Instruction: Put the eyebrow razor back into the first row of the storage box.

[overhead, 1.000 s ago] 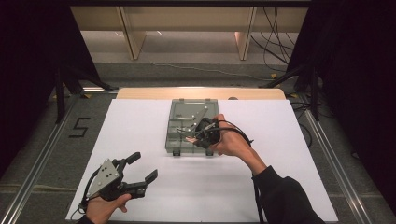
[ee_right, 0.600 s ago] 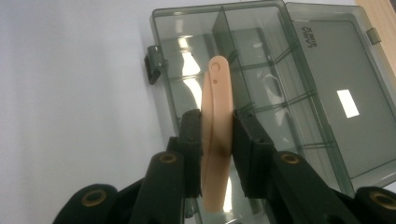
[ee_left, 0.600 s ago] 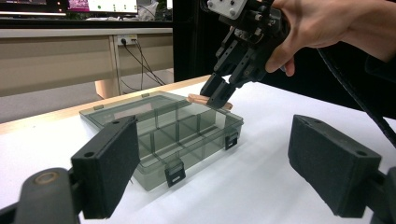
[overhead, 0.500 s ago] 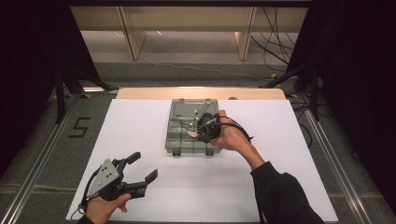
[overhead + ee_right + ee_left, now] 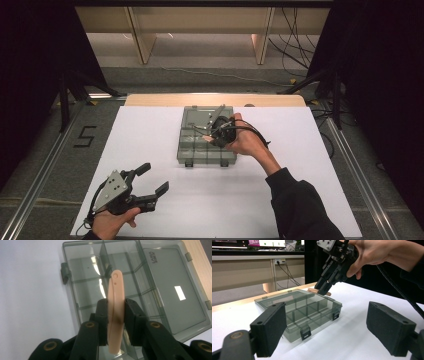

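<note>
A smoky clear compartment box lies open at the middle of the white table, its lid folded flat on the far side. My right gripper hangs over the box, shut on a flat peach-coloured strip with a small hole near its rounded tip. The strip stands on edge between the jaws, above the box's dividers. In the left gripper view the right gripper tilts down toward the box's far compartments. My left gripper rests open near the table's front left, nothing between its jaws.
The white table surface stretches around the box, with a wooden strip along its far edge. A black cable trails from the right gripper. A "5" mark is on the floor at left.
My right gripper with the strip has shifted slightly toward the far side of the box. The left gripper has stayed put.
</note>
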A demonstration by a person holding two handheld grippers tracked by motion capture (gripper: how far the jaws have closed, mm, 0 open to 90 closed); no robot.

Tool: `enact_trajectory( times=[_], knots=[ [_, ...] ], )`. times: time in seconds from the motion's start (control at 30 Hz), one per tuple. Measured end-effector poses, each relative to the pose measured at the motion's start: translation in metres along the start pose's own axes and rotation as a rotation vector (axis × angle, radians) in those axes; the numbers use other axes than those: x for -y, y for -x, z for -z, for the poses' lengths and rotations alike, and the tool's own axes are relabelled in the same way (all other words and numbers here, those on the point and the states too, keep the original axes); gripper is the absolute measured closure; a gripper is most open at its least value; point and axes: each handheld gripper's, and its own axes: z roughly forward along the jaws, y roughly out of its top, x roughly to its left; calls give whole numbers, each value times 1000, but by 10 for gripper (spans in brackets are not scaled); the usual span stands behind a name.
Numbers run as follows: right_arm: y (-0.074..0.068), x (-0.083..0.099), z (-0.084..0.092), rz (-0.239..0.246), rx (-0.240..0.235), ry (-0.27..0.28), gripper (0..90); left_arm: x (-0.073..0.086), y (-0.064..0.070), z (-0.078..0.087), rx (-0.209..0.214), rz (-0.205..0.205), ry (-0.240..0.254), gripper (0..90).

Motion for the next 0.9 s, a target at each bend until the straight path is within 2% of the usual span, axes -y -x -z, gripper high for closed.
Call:
enact_trajectory(
  times=[0.37,0.53,0.9],
  knots=[
    [20,-2,-2,14,21,-38,742,0,0,-1,2,1,1,164],
    [27,-6,-4,22,15,-56,743,0,0,-1,2,1,1,164],
    [32,-10,-23,35,-9,-82,742,0,0,-1,2,1,1,164]
  ],
)
